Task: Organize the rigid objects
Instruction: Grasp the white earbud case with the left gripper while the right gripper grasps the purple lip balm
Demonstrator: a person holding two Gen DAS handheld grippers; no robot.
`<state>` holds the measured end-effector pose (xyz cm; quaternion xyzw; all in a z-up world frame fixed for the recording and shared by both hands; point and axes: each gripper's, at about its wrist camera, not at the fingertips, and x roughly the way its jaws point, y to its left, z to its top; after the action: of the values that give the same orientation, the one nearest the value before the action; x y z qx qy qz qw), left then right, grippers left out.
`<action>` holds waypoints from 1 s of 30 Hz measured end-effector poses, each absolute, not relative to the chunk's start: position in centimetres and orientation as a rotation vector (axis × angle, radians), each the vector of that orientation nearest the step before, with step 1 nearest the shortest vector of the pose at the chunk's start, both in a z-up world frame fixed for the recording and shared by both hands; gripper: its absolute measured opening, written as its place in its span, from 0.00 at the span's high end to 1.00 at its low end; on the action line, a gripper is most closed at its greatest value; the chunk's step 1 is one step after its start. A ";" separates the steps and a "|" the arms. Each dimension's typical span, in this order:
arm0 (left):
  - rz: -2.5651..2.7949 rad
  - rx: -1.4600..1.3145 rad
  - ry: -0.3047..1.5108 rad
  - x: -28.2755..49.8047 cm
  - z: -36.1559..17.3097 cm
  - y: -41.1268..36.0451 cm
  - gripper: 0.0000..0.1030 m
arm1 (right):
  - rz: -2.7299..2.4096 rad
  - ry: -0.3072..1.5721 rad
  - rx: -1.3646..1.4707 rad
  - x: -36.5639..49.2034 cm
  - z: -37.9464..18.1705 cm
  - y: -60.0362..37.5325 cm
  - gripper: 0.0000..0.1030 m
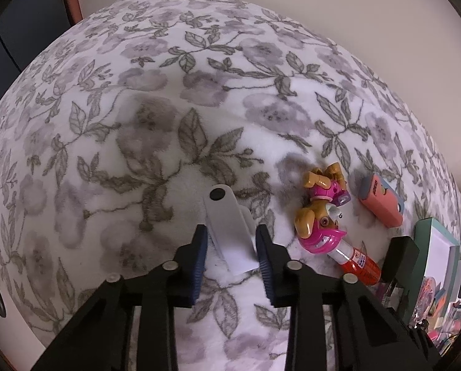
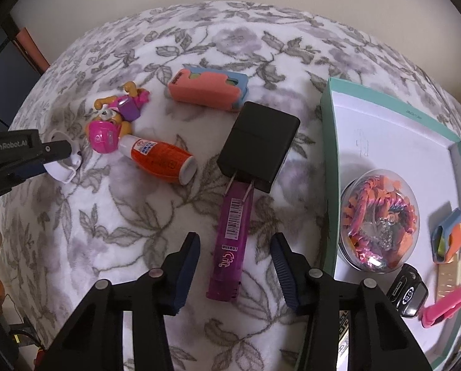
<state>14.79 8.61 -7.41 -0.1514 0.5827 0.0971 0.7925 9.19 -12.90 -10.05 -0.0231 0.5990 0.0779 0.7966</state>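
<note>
My left gripper (image 1: 230, 247) points down at the flowered blanket (image 1: 137, 123), its pads pressed on both sides of a white plastic clip (image 1: 230, 232). The right wrist view shows the same gripper (image 2: 60, 157) at the left edge with the white clip (image 2: 61, 168) at its tip. My right gripper (image 2: 235, 238) stands open over a purple lighter (image 2: 230, 241), with a gap on each side of it. The lighter's far end lies under the prongs of a black charger (image 2: 258, 145).
A pink pup toy (image 2: 116, 120), an orange bottle (image 2: 162, 160) and a coral case (image 2: 205, 89) lie on the blanket. The teal-rimmed box (image 2: 329, 142) at the right holds a clear dome (image 2: 378, 216), a car key (image 2: 408, 293) and a pink clip (image 2: 443, 306).
</note>
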 end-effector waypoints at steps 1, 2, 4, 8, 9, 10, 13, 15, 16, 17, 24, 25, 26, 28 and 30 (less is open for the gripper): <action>0.209 -0.325 1.256 14.8 -7.5 8.6 0.75 | 0.163 1.285 -0.053 9.3 -10.0 -12.8 0.53; 0.210 -0.322 1.258 14.9 -7.7 8.6 0.76 | 0.159 1.285 -0.057 9.2 -10.1 -12.6 0.54; 0.206 -0.323 1.260 14.9 -7.8 8.5 0.79 | 0.155 1.281 -0.059 9.2 -10.1 -12.5 0.57; 0.207 -0.319 1.264 14.7 -7.8 8.4 0.80 | 0.143 1.272 -0.054 9.0 -10.0 -12.8 0.63; 0.208 -0.321 1.265 14.6 -7.8 8.4 0.80 | 0.144 1.269 -0.052 9.0 -9.9 -12.9 0.66; 0.208 -0.323 1.266 14.6 -7.8 8.5 0.80 | 0.139 1.267 -0.055 8.9 -9.9 -13.0 0.68; 0.216 -0.313 1.274 14.7 -7.8 8.4 0.80 | 0.133 1.264 -0.039 8.8 -9.9 -13.4 0.73; 0.220 -0.309 1.276 14.7 -7.7 8.4 0.81 | 0.127 1.265 -0.033 8.7 -9.9 -13.6 0.78; 0.222 -0.307 1.276 14.7 -7.6 8.3 0.81 | 0.128 1.265 -0.027 8.7 -9.9 -13.8 0.78; 0.225 -0.307 1.274 14.6 -7.5 8.3 0.82 | 0.129 1.265 -0.016 8.7 -9.9 -14.0 0.79; 0.220 -0.305 1.254 14.2 -6.2 8.3 0.82 | 0.147 1.275 0.064 8.5 -9.0 -14.6 0.80; 0.219 -0.304 1.250 14.2 -6.0 8.3 0.82 | 0.154 1.275 0.081 8.5 -8.8 -14.8 0.80; 0.219 -0.305 1.245 14.1 -5.7 8.3 0.82 | 0.156 1.272 0.092 8.5 -8.6 -15.1 0.80; 0.218 -0.302 1.229 14.0 -5.0 8.4 0.82 | 0.157 1.265 0.109 8.5 -8.0 -15.5 0.80; 0.218 -0.295 1.215 13.9 -4.5 8.2 0.82 | 0.162 1.257 0.129 8.6 -7.3 -15.9 0.80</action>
<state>13.85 8.23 -4.54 -0.1380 0.5674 0.1018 0.8054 8.60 -15.90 -7.33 0.0602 0.5868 0.0755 0.8039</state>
